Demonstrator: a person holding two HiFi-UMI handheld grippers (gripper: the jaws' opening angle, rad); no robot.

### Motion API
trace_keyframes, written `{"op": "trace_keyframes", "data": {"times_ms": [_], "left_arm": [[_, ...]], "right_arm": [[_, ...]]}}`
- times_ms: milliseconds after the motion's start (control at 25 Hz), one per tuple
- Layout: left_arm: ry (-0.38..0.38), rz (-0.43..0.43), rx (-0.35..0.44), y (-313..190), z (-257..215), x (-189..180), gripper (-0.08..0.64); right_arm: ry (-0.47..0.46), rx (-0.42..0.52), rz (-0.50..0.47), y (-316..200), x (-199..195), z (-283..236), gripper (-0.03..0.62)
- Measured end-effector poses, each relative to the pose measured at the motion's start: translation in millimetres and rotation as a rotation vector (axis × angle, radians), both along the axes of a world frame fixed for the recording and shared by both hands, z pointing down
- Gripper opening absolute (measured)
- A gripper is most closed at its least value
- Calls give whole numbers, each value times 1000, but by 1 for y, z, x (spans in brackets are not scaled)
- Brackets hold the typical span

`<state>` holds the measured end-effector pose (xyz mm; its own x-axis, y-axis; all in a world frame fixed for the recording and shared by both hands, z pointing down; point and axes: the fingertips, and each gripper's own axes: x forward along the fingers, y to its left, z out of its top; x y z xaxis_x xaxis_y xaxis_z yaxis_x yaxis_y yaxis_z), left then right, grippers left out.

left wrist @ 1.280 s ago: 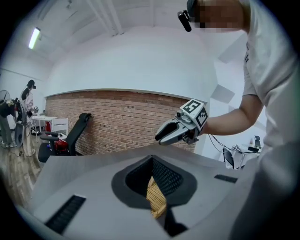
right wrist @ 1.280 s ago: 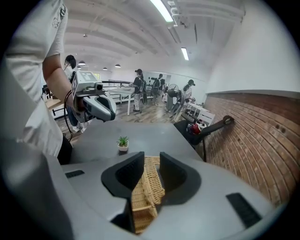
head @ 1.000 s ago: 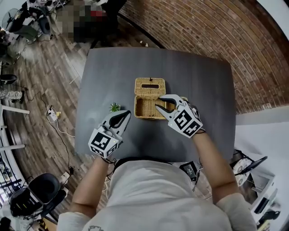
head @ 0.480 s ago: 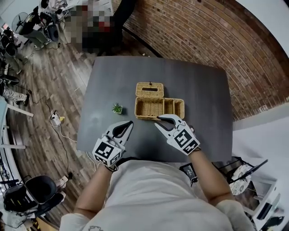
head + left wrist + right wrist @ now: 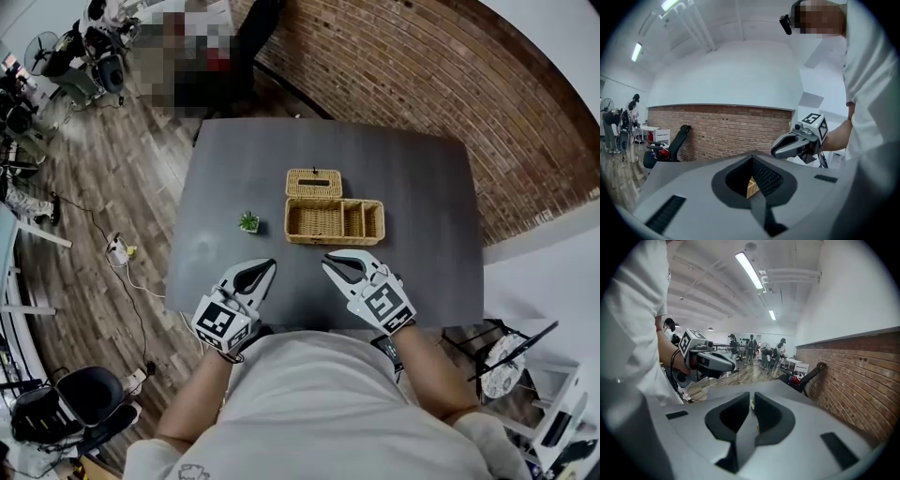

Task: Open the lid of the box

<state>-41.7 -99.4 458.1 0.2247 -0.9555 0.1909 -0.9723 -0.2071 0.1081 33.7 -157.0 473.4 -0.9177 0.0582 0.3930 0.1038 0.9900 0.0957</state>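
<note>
The wicker box sits mid-table with its compartments showing. Its lid is swung back and lies behind the box's left half. Both grippers hover near the table's front edge, clear of the box. My left gripper has its tips together and holds nothing; a sliver of the wicker box shows through its hollow. My right gripper is closing, with a thin slit still between its tips and nothing in it. Each gripper shows in the other's view: the right gripper and the left gripper.
A small green plant stands left of the box on the dark grey table. A brick wall runs behind and to the right. Chairs and cables sit on the wooden floor at the left.
My right gripper has drawn back from the box toward the table's front edge, and its jaws have narrowed. The left gripper has hardly moved.
</note>
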Motion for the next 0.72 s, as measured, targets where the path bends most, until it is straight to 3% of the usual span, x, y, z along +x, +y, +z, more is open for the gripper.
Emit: {"op": "trace_keyframes", "data": {"times_ms": [720], "left_arm": [[-84, 132, 55, 95, -38, -44, 11]], "right_arm": [[-94, 2, 154, 79, -21, -34, 6]]}}
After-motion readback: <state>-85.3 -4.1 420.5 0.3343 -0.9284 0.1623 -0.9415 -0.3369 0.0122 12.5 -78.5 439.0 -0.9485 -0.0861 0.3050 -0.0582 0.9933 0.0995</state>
